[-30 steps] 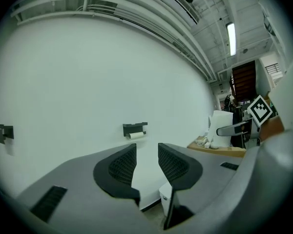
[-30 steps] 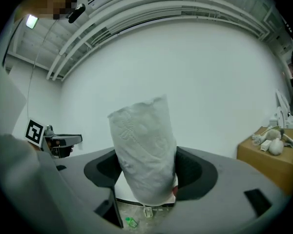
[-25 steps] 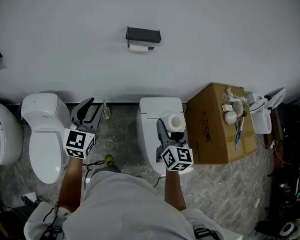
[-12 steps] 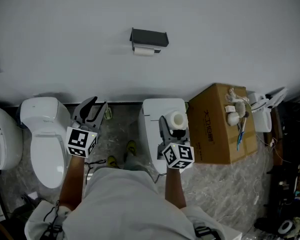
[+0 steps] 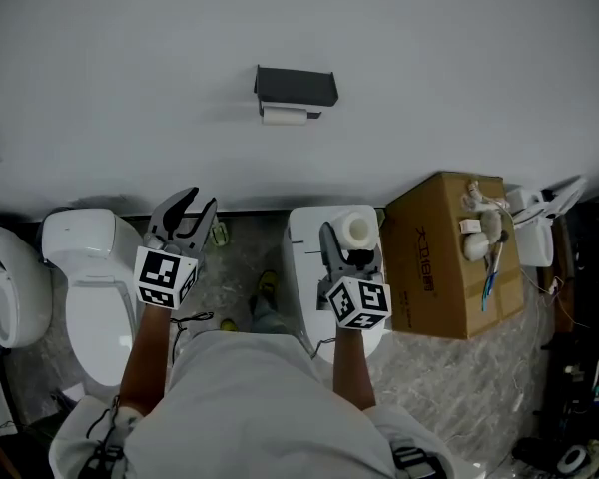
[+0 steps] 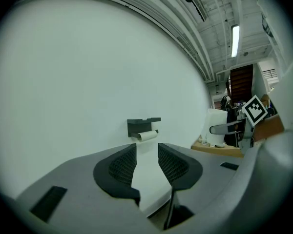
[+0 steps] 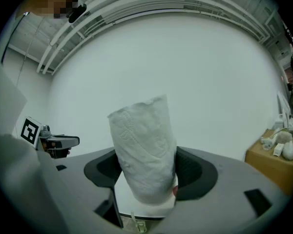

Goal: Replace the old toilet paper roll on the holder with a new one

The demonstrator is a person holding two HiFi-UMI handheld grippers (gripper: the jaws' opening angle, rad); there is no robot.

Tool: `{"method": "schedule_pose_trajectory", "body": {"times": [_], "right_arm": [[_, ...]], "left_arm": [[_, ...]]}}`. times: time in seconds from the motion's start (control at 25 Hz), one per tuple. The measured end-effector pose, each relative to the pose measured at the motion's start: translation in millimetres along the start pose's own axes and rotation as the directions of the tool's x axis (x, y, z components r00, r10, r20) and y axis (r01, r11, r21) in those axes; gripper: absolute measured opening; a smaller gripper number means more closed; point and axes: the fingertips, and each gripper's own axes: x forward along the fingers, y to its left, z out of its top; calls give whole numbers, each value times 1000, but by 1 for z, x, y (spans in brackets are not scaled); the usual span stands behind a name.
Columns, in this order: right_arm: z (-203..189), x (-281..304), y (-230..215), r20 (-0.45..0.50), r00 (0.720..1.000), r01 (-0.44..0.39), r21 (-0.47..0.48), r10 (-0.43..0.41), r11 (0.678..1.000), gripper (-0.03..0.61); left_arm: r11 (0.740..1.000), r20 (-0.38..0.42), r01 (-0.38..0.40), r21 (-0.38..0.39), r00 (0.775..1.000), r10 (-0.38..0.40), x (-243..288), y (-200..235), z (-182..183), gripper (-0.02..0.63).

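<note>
A black paper holder (image 5: 296, 86) hangs on the white wall, with the thin old roll (image 5: 284, 116) under it. The left gripper view shows the same holder (image 6: 143, 125) and old roll (image 6: 147, 136) straight ahead, well beyond the jaws. My left gripper (image 5: 186, 214) is open with nothing between its pads, held over the floor between two toilets. My right gripper (image 5: 352, 241) is shut on the new white roll (image 5: 356, 229), which stands upright between the jaws (image 7: 144, 150), over the middle toilet. Both grippers are well short of the wall.
A white toilet (image 5: 88, 285) stands at the left, another (image 5: 307, 239) under my right gripper, and a third fixture (image 5: 5, 289) at the far left. A cardboard box (image 5: 439, 267) with small items on top sits at the right, with clutter beyond it.
Both grippers have moved forward toward the wall, the right one still carrying the new roll. The holder now sits slightly nearer in the head view.
</note>
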Motion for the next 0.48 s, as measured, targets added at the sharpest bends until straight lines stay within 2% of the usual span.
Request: {"method": "schedule_pose_trajectory", "body": {"times": [0.48], "right_arm": [[22, 119, -64, -7, 998, -63, 4, 63, 998, 319]], "left_arm": [[999, -31, -10, 54, 999, 11, 126, 12, 7, 149]]}}
